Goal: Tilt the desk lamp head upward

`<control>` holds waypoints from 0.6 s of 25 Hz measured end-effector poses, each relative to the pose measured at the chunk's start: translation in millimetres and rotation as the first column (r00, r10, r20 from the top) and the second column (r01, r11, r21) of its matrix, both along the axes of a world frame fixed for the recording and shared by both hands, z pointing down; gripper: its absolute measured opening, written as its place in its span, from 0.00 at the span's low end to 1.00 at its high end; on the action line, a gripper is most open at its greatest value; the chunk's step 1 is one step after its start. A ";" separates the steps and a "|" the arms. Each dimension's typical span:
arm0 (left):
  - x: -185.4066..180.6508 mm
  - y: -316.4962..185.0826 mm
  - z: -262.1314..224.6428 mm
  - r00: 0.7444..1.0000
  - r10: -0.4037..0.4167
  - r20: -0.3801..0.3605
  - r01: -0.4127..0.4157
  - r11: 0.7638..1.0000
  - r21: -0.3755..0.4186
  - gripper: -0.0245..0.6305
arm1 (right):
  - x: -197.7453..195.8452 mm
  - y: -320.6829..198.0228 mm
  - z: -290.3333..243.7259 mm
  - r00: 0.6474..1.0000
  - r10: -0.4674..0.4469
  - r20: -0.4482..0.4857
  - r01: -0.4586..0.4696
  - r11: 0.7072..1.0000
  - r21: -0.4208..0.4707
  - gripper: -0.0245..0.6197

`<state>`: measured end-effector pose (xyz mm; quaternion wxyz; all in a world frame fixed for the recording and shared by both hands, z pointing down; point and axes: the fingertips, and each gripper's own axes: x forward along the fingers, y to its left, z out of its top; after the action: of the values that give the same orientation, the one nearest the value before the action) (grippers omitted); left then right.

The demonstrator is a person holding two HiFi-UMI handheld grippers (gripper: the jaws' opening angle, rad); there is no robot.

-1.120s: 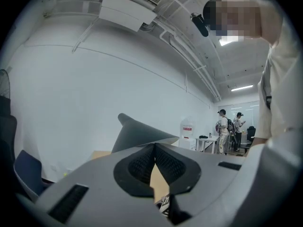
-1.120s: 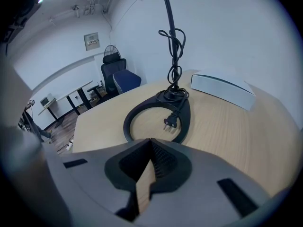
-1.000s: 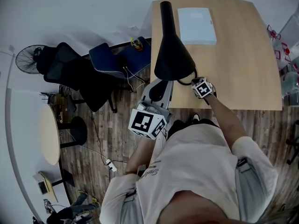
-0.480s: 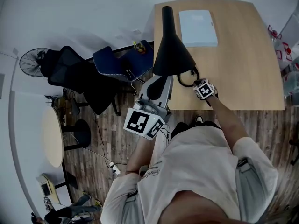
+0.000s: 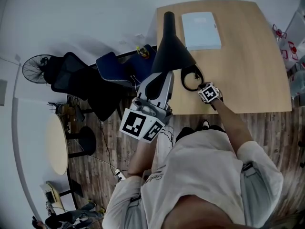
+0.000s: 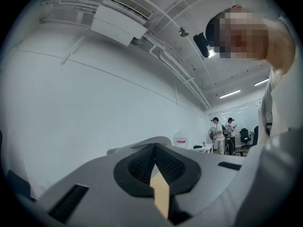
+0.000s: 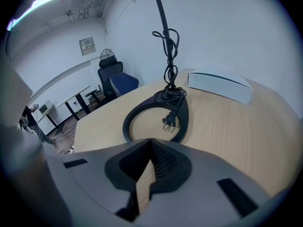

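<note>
The black desk lamp stands on the wooden table (image 5: 248, 66). In the head view its cone-shaped head (image 5: 170, 51) leans out over the table's left edge, and its ring base (image 5: 191, 78) lies uncovered. My left gripper (image 5: 163, 78) reaches up under the head's rim; its tips are hidden there. In the left gripper view that gripper (image 6: 155, 145) is shut, empty, and points at the wall and ceiling. My right gripper (image 5: 202, 85) sits at the ring's near edge. It (image 7: 150, 141) is shut, empty, and faces the ring base (image 7: 137, 115), the plug (image 7: 169, 121) and the stem (image 7: 163, 13).
A white flat box (image 5: 201, 24) lies at the table's far side, also seen as the box (image 7: 220, 85) past the ring. Left of the table stand a blue chair (image 5: 116, 63), black chairs (image 5: 76, 80), a fan (image 5: 35, 66) and a round side table (image 5: 53, 144). People (image 6: 222, 131) stand far off.
The lamp head has swung left and tipped, uncovering the ring base. My left gripper moved left and up with it. The right gripper stayed by the base.
</note>
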<state>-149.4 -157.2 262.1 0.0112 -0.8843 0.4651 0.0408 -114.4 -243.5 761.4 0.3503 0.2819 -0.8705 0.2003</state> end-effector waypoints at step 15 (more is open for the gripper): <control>-2.2 -11.8 -36.5 1.000 0.012 0.004 -0.012 0.998 0.060 0.06 | -7.0 3.1 -1.3 0.999 -0.037 -0.037 0.038 0.999 0.024 0.03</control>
<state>-151.6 -169.0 225.6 0.0384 -0.8865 0.4581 0.0529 -121.4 -240.4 760.1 0.3664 0.2733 -0.8715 0.1776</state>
